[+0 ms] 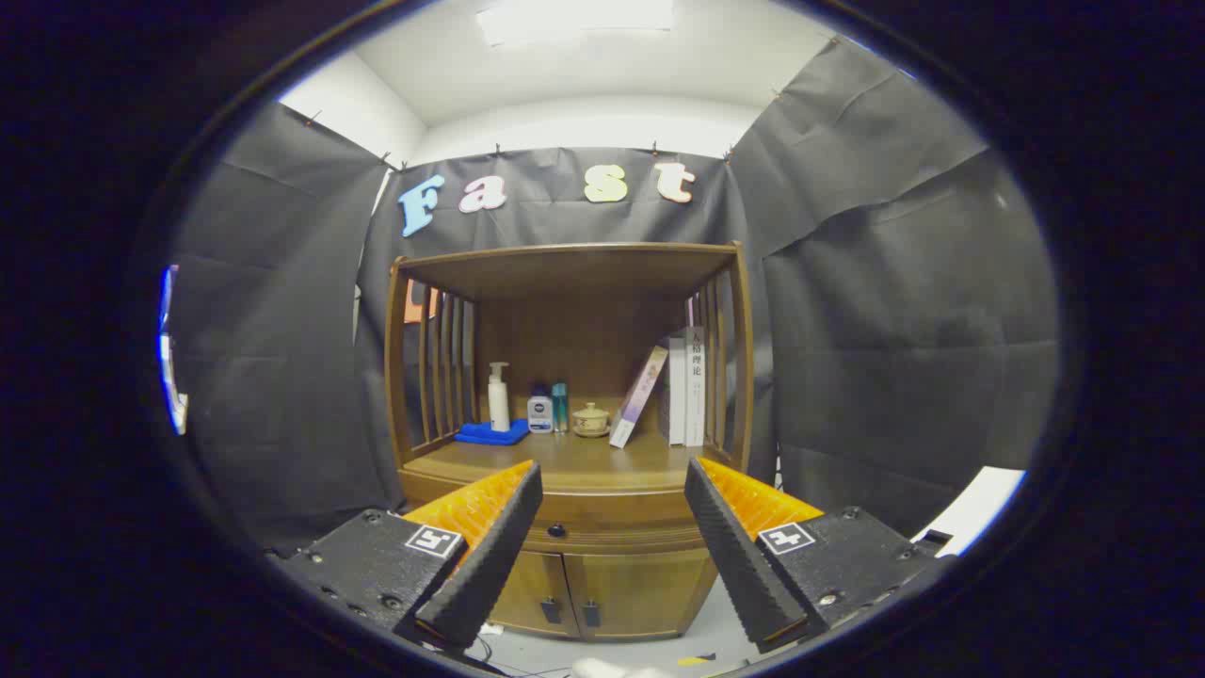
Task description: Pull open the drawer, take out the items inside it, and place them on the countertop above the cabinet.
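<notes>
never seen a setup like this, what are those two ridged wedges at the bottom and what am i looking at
Those wedges are the two fingers of a hand-held gripper that a person carries; there is no robot arm. The camera rides on it and looks forward along the fingers through a fisheye lens, so everything bulges. The fingers stand open and hold nothing.

Ahead is a wooden cabinet. Its drawer, with a small dark knob, is shut and shows between the fingers, with two doors below. On the countertop above stand a pump bottle on a blue cloth, two small bottles, a lidded pot and some books.
</notes>
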`<state>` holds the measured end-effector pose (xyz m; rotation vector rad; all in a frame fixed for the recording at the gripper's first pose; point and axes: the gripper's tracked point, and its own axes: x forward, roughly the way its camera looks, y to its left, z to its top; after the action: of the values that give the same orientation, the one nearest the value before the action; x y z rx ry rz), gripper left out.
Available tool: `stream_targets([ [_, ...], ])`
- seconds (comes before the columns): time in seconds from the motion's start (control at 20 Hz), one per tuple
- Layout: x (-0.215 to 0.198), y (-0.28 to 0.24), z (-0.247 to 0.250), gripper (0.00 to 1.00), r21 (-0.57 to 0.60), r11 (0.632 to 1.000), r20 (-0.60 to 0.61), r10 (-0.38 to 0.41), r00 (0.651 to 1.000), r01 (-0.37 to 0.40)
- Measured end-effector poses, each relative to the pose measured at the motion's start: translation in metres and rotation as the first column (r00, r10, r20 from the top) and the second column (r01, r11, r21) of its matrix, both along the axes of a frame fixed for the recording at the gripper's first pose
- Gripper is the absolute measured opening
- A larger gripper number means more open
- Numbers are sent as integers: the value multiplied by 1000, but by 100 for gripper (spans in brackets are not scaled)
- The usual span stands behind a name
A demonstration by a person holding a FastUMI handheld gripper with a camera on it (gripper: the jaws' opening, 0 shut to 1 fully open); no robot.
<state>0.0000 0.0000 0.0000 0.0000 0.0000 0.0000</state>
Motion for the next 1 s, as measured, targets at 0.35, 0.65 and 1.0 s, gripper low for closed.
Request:
stream_targets([
  [0.35,-2,3,4,99,16,1000,6,8,1000,-8],
  [0.65,-1,12,3,99,12,1000,13,24,1000,-24],
  [1.0,24,17,-34,99,13,999,-18,31,999,-31],
])
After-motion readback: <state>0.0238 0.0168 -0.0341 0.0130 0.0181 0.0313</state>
